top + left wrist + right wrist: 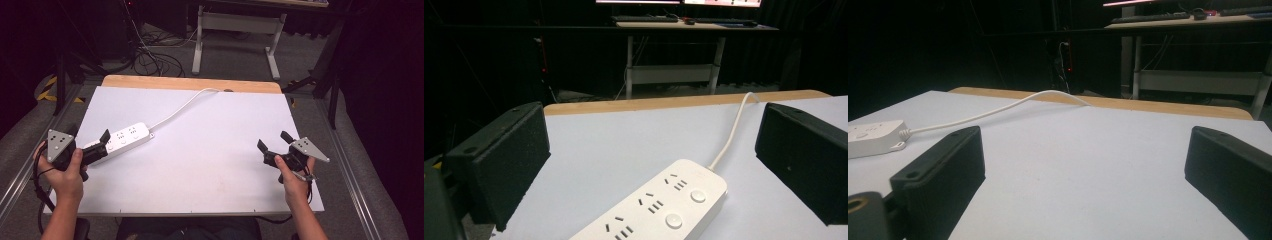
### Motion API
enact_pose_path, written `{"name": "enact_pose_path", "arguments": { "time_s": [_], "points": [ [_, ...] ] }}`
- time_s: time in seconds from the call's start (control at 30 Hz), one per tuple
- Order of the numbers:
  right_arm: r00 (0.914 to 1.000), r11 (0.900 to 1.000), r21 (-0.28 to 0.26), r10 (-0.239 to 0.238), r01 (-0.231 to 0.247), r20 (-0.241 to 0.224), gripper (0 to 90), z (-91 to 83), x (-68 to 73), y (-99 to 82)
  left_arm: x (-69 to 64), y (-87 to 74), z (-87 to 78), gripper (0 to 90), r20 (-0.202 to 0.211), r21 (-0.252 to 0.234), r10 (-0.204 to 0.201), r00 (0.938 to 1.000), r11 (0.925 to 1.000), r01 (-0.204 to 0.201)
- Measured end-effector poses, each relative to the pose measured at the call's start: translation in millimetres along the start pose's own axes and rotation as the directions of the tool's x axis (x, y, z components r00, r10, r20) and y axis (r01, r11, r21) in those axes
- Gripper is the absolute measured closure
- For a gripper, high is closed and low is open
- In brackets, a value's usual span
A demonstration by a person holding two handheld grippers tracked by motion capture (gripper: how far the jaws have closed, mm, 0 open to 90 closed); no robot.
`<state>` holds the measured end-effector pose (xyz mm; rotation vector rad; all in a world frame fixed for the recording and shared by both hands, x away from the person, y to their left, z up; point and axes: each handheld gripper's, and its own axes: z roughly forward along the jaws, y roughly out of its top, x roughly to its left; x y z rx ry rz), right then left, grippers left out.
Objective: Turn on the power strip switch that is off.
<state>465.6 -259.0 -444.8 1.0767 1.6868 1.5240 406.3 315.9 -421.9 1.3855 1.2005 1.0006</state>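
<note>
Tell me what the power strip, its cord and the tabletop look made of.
Power strip: looks like white moulded plastic, smooth with a slight sheen, rounded edges, round buttons. Cord: white, probably rubber or PVC jacket; it bends in a soft curve. Table: matte white sheet, likely laminate or board, lying on a wood-look top whose tan strip shows at the far edge.

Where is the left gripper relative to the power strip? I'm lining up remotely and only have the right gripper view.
Observer: In the high view, the left gripper is at the near end of the power strip, jaws open, one on each side of it.
Operator: Which face is up?
Observer: The socket face; the left gripper view shows round buttons beside the sockets.
Operator: And my right gripper?
Observer: The right gripper sits open over bare table, far across from the strip.
</note>
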Motion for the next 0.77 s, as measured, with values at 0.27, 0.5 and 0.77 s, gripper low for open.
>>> {"name": "enact_pose_path", "arguments": {
  "time_s": [0.27,0.5,0.77],
  "points": [
    [0.9999,1.0000,0.000,-0.007,0.007,-0.011,2.8,0.1,0.9,-0.2,0.8,-0.5,0.2,1.9,0.006,0.003,-0.002,1.0000,1.0000,0.002],
    [0.9999,1.0000,0.000,-0.010,0.010,-0.013,2.7,0.3,0.7,-0.4,2.1,-1.2,0.5,2.3,0.009,0.004,-0.010,0.9999,0.9999,0.010],
    [0.9998,0.9999,0.004,-0.012,0.012,-0.014,2.7,1.2,1.0,-0.6,2.6,-1.9,0.2,2.7,0.009,0.004,-0.017,0.9998,0.9999,0.017]
  ]
}}
